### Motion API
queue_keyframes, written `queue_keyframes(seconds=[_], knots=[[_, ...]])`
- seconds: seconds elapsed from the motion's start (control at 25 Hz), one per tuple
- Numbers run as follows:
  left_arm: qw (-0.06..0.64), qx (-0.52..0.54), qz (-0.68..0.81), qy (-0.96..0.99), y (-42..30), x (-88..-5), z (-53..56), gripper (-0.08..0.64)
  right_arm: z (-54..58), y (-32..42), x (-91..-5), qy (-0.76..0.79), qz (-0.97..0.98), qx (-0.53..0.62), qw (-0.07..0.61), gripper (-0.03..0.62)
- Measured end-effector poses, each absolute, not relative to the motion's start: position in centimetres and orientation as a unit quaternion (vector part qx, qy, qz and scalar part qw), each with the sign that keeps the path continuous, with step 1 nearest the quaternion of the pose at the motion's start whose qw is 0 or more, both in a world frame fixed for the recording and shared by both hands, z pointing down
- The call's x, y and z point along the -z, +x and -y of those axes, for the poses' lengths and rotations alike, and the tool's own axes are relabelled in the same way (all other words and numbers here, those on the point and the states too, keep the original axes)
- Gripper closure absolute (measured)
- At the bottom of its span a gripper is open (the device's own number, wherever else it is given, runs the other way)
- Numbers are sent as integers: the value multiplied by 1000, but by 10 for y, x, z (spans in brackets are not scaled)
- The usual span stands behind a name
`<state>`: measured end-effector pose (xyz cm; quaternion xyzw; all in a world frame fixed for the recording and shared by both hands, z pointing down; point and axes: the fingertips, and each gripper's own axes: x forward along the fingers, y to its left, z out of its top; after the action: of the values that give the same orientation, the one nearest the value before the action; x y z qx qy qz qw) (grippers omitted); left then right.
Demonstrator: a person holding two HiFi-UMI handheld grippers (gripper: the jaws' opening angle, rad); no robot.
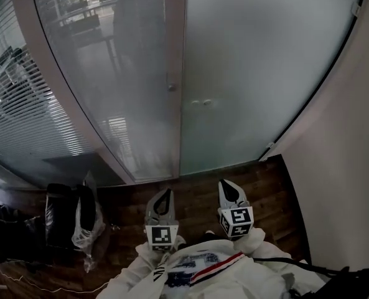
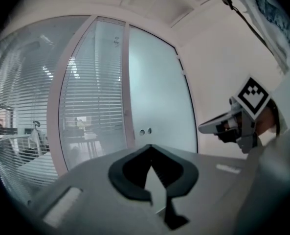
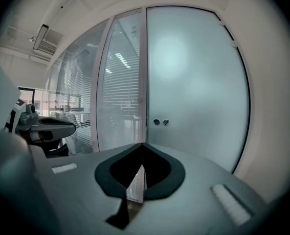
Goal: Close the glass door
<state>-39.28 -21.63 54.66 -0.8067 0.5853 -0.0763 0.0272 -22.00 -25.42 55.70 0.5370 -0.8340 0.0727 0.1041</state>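
Head view: my left gripper (image 1: 166,193) and right gripper (image 1: 226,184) sit side by side above the wooden floor (image 1: 196,195). They point at the frosted glass door (image 1: 259,73) and are apart from it.

Left gripper view: my jaws are pressed together with nothing between them, and the door stands ahead.

Right gripper view: these jaws are likewise closed on nothing, facing the door's two round fittings (image 3: 161,122).

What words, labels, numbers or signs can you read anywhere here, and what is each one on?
No text can be read anywhere.
Small marking high on the glass panel: too small to read.
Blue print on the person's shirt: blurred, unreadable.
Marker cubes on the left gripper and right gripper: black-and-white square patterns, no letters or numbers.
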Motion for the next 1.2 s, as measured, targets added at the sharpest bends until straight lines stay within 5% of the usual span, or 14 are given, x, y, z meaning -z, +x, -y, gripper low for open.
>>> queue_keyframes(seconds=[1.2], knots=[[1,151,-580,-800,-128,-576,-10,558,3,-10,-598,440,889,-61,106,586]])
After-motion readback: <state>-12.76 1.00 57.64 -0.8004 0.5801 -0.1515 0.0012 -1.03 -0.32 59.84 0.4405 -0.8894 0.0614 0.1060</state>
